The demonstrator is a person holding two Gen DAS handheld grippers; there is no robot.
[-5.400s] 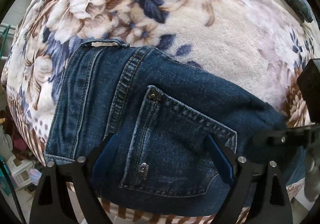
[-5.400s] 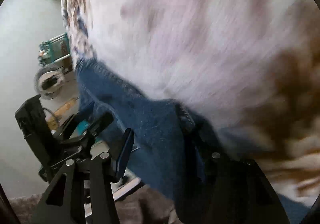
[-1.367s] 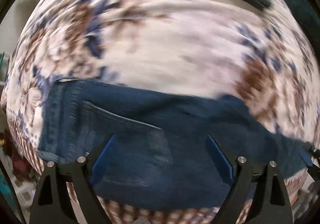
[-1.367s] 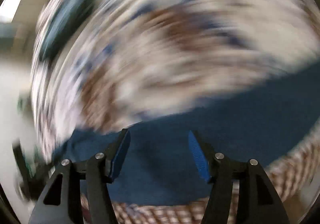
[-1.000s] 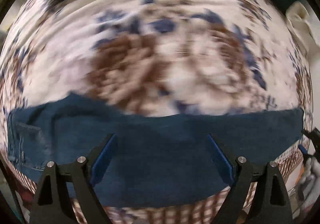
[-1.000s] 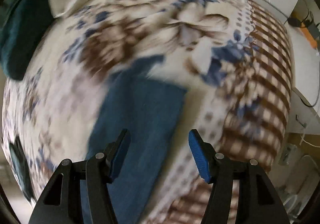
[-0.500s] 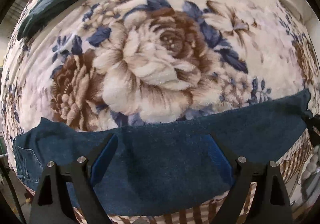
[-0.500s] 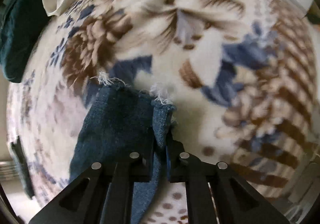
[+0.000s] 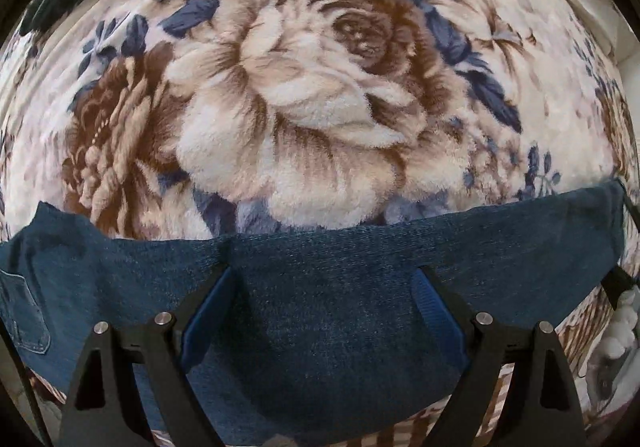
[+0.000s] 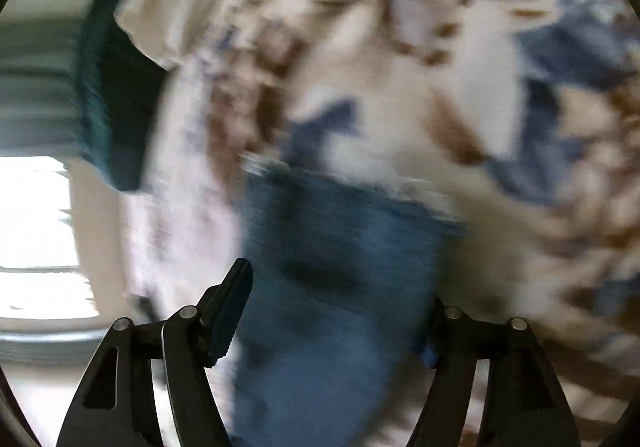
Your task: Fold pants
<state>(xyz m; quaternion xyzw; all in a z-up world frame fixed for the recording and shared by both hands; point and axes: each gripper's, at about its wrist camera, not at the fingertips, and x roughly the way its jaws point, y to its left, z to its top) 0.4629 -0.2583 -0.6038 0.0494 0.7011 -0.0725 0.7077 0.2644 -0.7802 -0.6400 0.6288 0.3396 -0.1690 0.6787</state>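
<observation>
While the left gripper [image 9: 324,311] is pointed straight down at the bed, its fingers [image 9: 206,311] are spread wide with the denim of the pants [image 9: 320,271] lying flat between and beneath them, not pinched. The right gripper [image 10: 334,311] is angled downward over the hem end of the pants [image 10: 340,247], and its fingers [image 10: 232,299] are seen opening, set apart on either side of the cloth without pressing it. The pants are laid as a long band along the near edge of the floral blanket [image 9: 320,87], a back pocket [image 9: 24,311] showing at the far left. The right wrist view is smeared by motion, so the frayed hem is only faintly made out. A dark green cloth [image 10: 116,107] and a cream cloth [image 10: 160,11] are seen at the blanket's far side, clear of the pants. At the right edge of the left wrist view, something white and lumpy is cut off and cannot be identified.
</observation>
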